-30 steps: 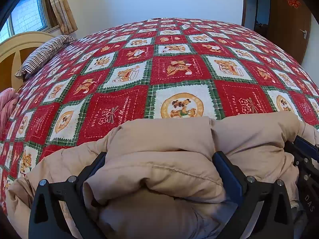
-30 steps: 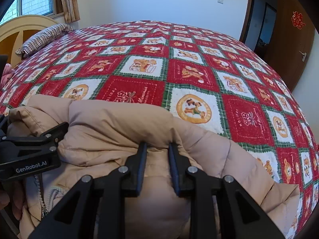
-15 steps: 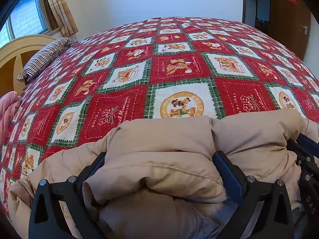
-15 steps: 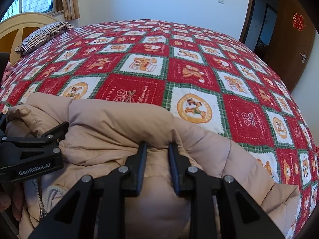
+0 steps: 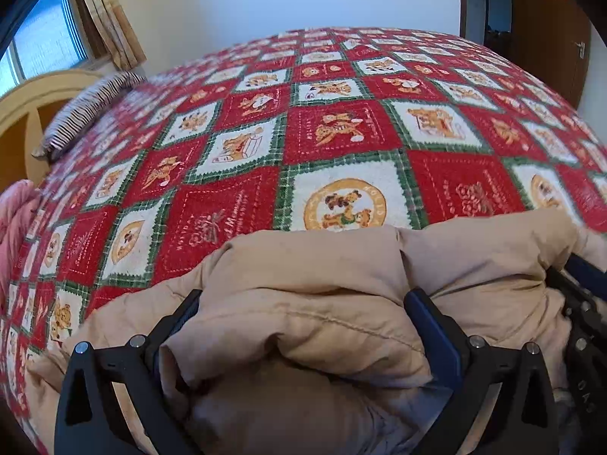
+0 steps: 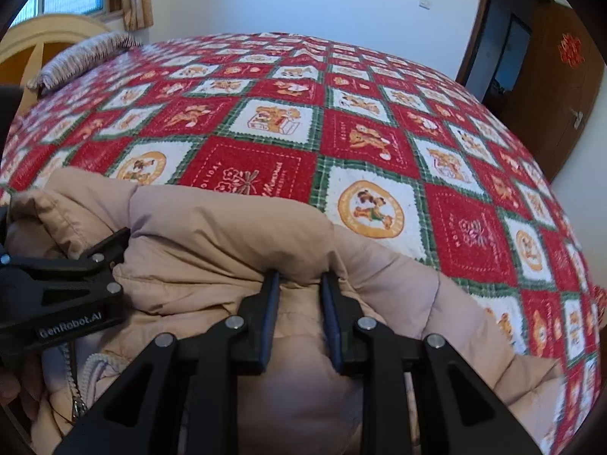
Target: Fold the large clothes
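Note:
A beige puffy jacket (image 5: 322,265) lies bunched at the near edge of the bed. My left gripper (image 5: 301,299) stands wide, its blue pads pressing both sides of a thick folded roll of the jacket. In the right wrist view the same jacket (image 6: 212,223) fills the foreground, and my right gripper (image 6: 300,278) is shut narrowly on a pinch of its top fold. The left gripper (image 6: 95,250) shows at the left edge there, beside the jacket's zipper (image 6: 74,390). The right gripper's fingers (image 5: 576,276) peek in at the right of the left wrist view.
A red, white and green checked bedspread (image 5: 341,132) covers the bed beyond the jacket. A striped pillow (image 5: 87,110) rests by the yellow headboard (image 5: 22,106) at far left, with pink fabric (image 5: 11,212) below. A brown door (image 6: 550,94) stands at the right.

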